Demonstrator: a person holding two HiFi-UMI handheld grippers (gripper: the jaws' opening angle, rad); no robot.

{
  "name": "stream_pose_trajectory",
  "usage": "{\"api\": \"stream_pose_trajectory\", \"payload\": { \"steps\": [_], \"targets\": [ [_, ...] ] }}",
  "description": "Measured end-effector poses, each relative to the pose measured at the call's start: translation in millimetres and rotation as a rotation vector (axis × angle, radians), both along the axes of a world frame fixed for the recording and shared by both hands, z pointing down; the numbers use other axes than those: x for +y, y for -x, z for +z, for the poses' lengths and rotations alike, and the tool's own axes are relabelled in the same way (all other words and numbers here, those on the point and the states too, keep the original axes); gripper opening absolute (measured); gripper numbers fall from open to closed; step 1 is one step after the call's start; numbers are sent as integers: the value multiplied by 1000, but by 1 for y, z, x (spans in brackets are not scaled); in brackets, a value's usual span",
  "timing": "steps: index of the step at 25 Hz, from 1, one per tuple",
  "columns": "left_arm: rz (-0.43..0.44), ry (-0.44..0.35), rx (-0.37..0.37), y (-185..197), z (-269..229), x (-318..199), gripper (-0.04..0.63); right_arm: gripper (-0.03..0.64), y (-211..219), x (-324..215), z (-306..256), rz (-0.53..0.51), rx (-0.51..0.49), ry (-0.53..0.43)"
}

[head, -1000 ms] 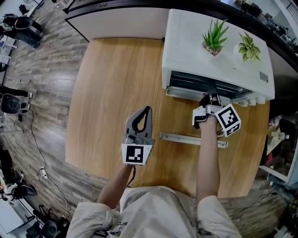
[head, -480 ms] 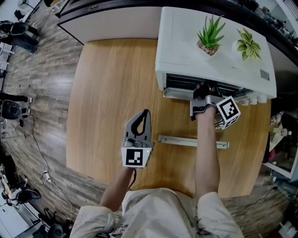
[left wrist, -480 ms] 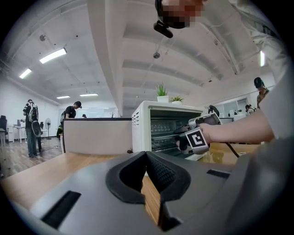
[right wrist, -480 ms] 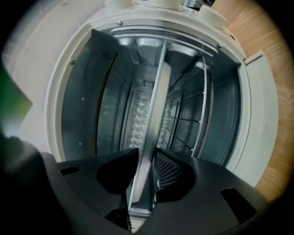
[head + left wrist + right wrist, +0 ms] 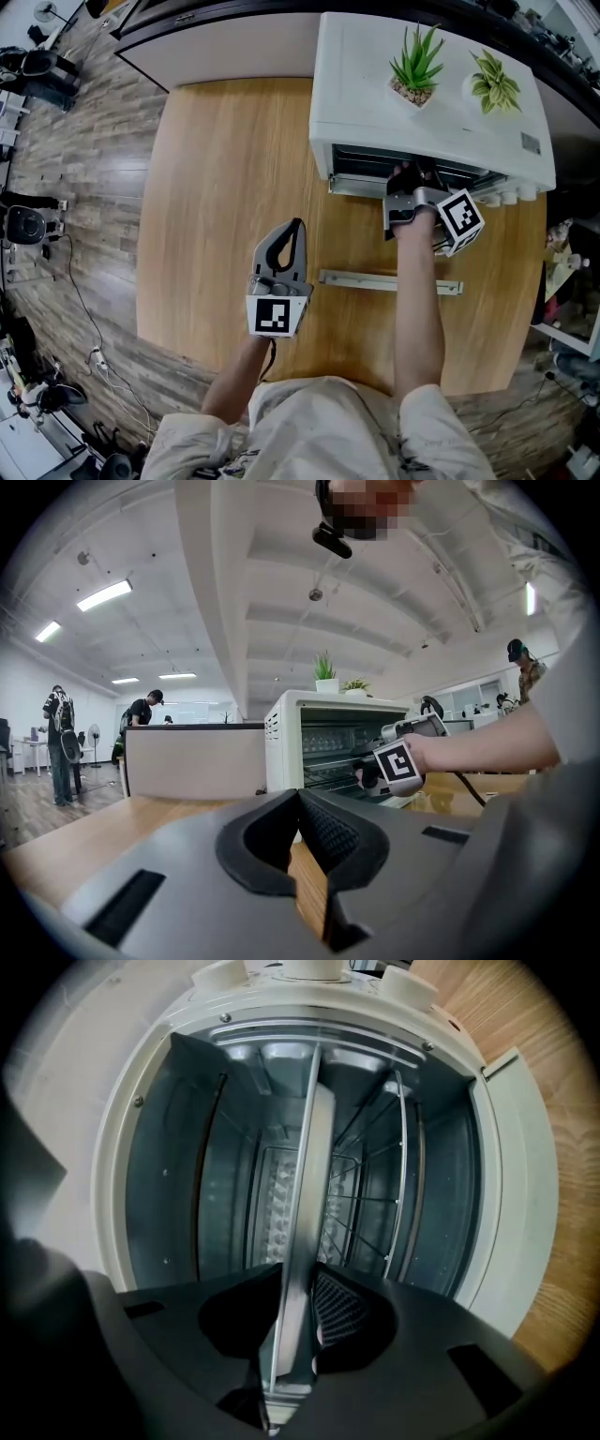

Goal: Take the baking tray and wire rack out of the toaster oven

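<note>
The white toaster oven [image 5: 422,112] stands open at the table's far right. My right gripper [image 5: 405,180] reaches into its mouth. The right gripper view is rolled, so the baking tray [image 5: 309,1194] shows edge-on as an upright metal strip. Its front rim lies between the closing jaws of my right gripper [image 5: 298,1335], with both pads against it. The wire rack [image 5: 403,1176] sits on its rails beside the tray, inside the oven [image 5: 169,1176]. My left gripper [image 5: 298,225] hovers over the table's middle, shut and empty; its tips [image 5: 300,803] point toward the oven [image 5: 319,738].
The oven's glass door lies folded down on the wooden table [image 5: 225,169], its handle bar [image 5: 389,281] under my right forearm. Two potted plants [image 5: 412,70] [image 5: 492,84] stand on the oven's top. Several people stand far off in the left gripper view.
My right gripper went deeper into the oven's mouth and rolled at the wrist. The left gripper kept still.
</note>
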State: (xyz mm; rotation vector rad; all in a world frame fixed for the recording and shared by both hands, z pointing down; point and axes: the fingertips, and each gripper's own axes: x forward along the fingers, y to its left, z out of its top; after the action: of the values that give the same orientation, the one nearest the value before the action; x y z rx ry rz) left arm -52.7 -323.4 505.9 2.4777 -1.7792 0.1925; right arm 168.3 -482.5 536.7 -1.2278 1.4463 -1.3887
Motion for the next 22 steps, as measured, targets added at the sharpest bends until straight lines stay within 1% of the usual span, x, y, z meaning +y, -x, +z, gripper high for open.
{"api": "stream_pose_trajectory", "payload": {
  "steps": [11, 14, 18, 22],
  "targets": [
    [10, -50, -2, -4, -18, 10, 15, 106, 1, 34, 1, -3, -27, 16],
    [5, -66, -16, -2, -21, 17, 15, 103, 1, 47, 2, -2, -41, 25],
    [1, -66, -10, -3, -29, 29, 15, 98, 2, 70, 5, 2, -62, 44],
    [9, -88, 9, -6, -41, 44, 14, 95, 2, 94, 6, 10, -81, 62]
  ]
}}
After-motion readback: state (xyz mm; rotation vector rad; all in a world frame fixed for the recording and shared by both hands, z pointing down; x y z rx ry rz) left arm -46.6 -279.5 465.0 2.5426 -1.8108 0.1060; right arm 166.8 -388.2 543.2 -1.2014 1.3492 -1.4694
